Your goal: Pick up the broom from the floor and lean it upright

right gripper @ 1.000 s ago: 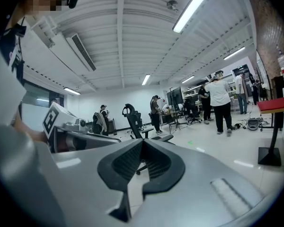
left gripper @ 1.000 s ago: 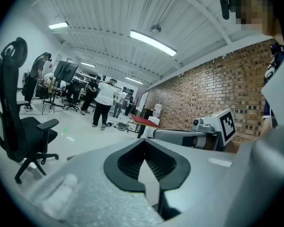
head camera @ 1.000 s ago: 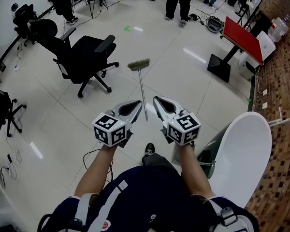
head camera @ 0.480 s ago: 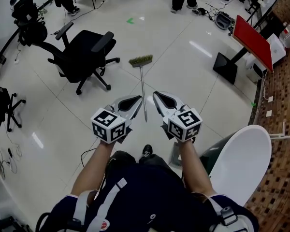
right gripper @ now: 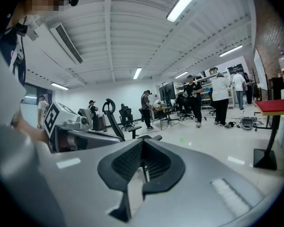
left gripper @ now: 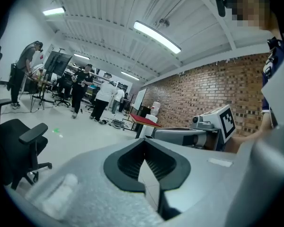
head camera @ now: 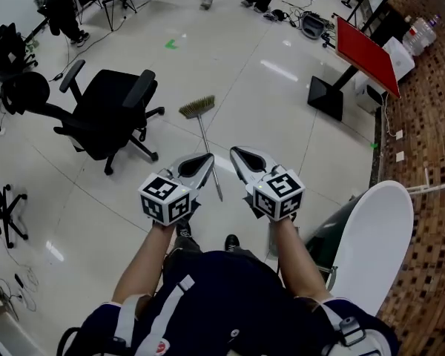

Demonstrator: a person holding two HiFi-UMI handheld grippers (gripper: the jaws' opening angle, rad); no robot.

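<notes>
The broom lies flat on the white tile floor in the head view, its brush head (head camera: 196, 107) pointing away and its thin handle (head camera: 211, 162) running back toward me. The handle's near end lies on the floor between and below my two grippers, which are held above it. My left gripper (head camera: 210, 156) sits just left of the handle, shut and empty; its tips meet in the left gripper view (left gripper: 144, 142). My right gripper (head camera: 233, 151) is just right of the handle, also shut with nothing in it (right gripper: 142, 141). Through its jaw opening a thin piece of the handle (right gripper: 145, 173) shows.
A black office chair (head camera: 107, 117) stands left of the broom head. A red-topped stand (head camera: 363, 47) on a black base is at the far right. A white rounded seat (head camera: 374, 243) is close on my right. People stand at the far end.
The broom has come nearer, and its handle end now lies between the grippers. The chair has slid left in the view. Both grippers have stayed shut, side by side.
</notes>
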